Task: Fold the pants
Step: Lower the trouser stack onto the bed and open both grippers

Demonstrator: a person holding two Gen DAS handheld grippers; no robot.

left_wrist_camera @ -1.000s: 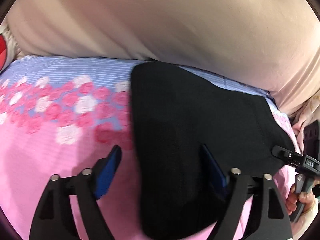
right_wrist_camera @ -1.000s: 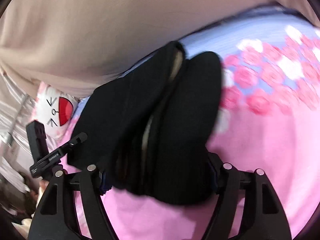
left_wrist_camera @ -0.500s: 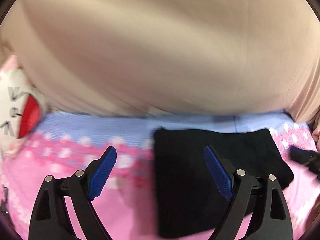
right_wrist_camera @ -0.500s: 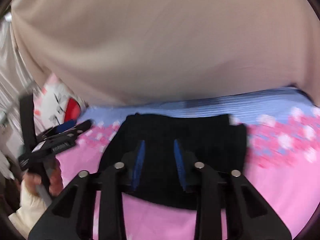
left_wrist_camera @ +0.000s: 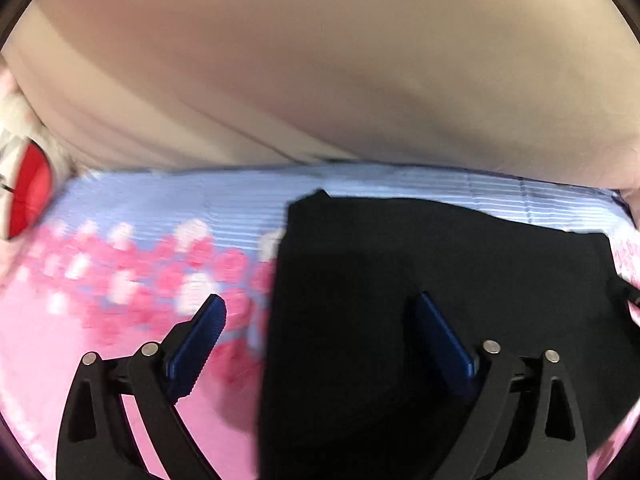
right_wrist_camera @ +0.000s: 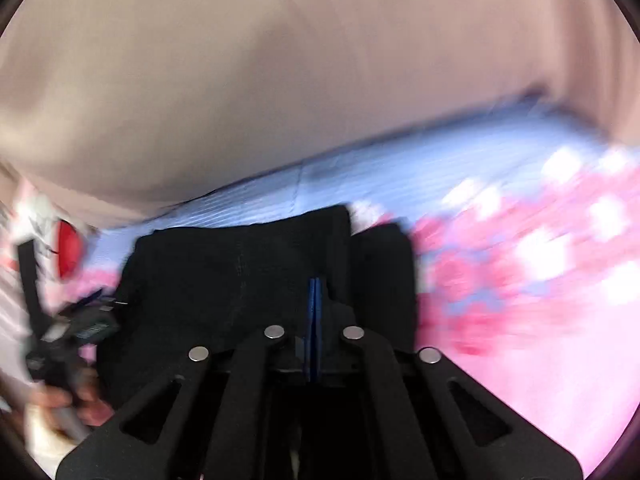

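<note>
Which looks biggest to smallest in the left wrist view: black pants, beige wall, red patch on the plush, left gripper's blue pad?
1. beige wall, fills the upper half.
2. black pants.
3. and 4. red patch on the plush and blue pad look alike; the pad sits far nearer the camera, so no ranking.

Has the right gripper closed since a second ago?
Yes. The right gripper was spread wide around the black pants; now its blue pads meet, shut, above them.

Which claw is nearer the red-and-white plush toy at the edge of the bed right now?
Left, as far as I can judge. The left claw is open over the black pants' left edge, on the plush toy's side. The right claw is shut over the pants' right part, farther away.
</note>
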